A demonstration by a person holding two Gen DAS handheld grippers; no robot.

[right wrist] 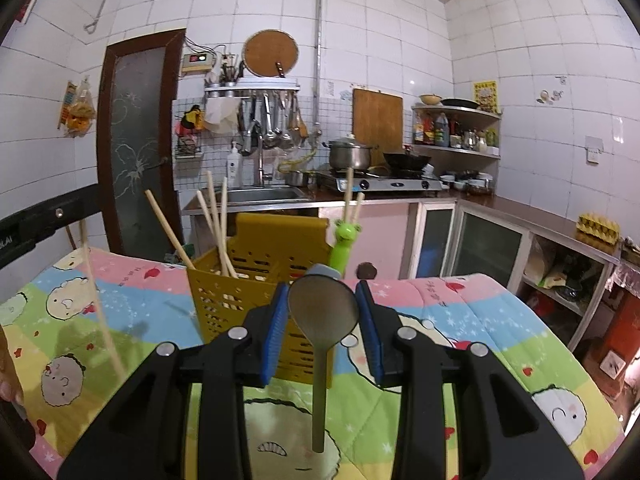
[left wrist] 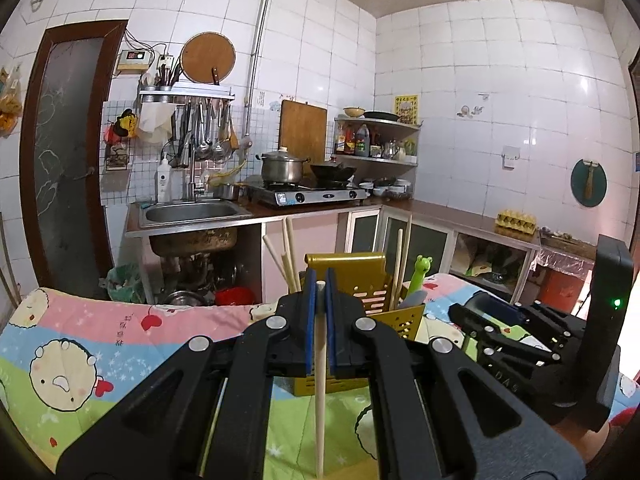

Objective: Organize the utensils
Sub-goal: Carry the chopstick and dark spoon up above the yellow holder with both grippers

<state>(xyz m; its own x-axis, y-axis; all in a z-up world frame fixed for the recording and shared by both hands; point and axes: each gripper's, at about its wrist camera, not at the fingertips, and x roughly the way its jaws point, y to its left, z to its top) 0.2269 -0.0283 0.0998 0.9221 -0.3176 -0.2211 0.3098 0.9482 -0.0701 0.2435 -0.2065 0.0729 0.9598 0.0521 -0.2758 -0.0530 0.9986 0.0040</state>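
The yellow holder (right wrist: pixel 256 280) stands mid-quilt (right wrist: pixel 500 320), with chopsticks (right wrist: pixel 216 224) fanned out of its left compartment and a green frog-topped utensil (right wrist: pixel 346 246) at its right end. Bare quilt is seen right of the holder. On the left, passage is blocked by a held chopstick (right wrist: pixel 100 304).

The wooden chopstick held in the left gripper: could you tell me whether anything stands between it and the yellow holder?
Nothing visible does. The left gripper holds the pale wooden chopstick just before the yellow perforated plastic utensil holder, with only bare quilt beneath.
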